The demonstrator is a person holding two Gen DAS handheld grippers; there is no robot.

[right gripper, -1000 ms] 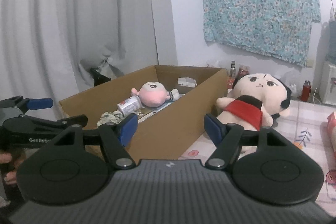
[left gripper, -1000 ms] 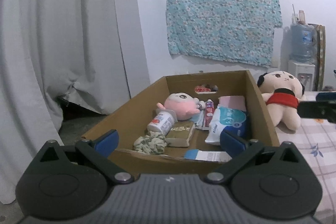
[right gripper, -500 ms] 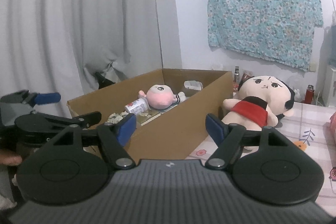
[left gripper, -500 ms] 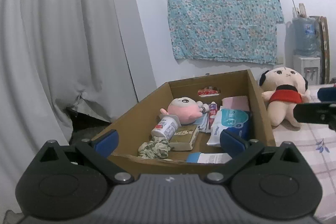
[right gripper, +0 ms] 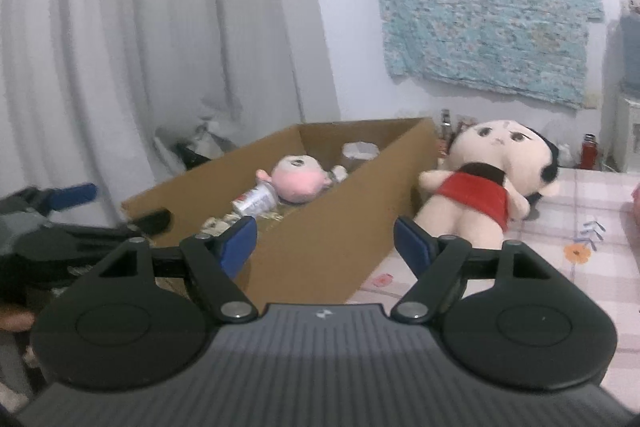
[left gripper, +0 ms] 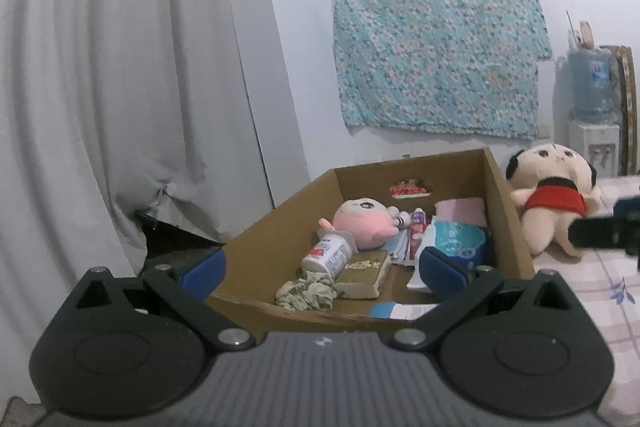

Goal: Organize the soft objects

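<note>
Right jaws: your right gripper (right gripper: 325,243) stands spread with nothing between the pads; the jaws have just been opening, and they frame the near corner of the box (right gripper: 320,251).
Left jaws: your left gripper (left gripper: 320,269) is spread wide and empty, aimed over the box's near rim (left gripper: 320,311).
Box contents, soft: a pink doll (left gripper: 366,225) lies near the middle; a crumpled cloth (left gripper: 307,291) sits at the near end; a tissue pack (left gripper: 456,239) and a pink folded piece (left gripper: 460,207) lie along the right wall.
Box contents, other: a white bottle (left gripper: 328,255) lies on its side touching the pink doll; a flat packet (left gripper: 366,274) sits just beside the cloth; a tube (left gripper: 416,233) lies between doll and tissue pack.
Big doll: the red-skirted big doll (right gripper: 486,183) lies on the checked sheet (right gripper: 580,227), outside the box and just beside its right wall.
Done: judged from the layout, several soft things are already in the box.
Left: the big doll is not yet boxed, and you hold nothing; it looks like the likely next pick for your right gripper.
Unclear: a pink edge at the far right of the right view cannot be identified.
</note>
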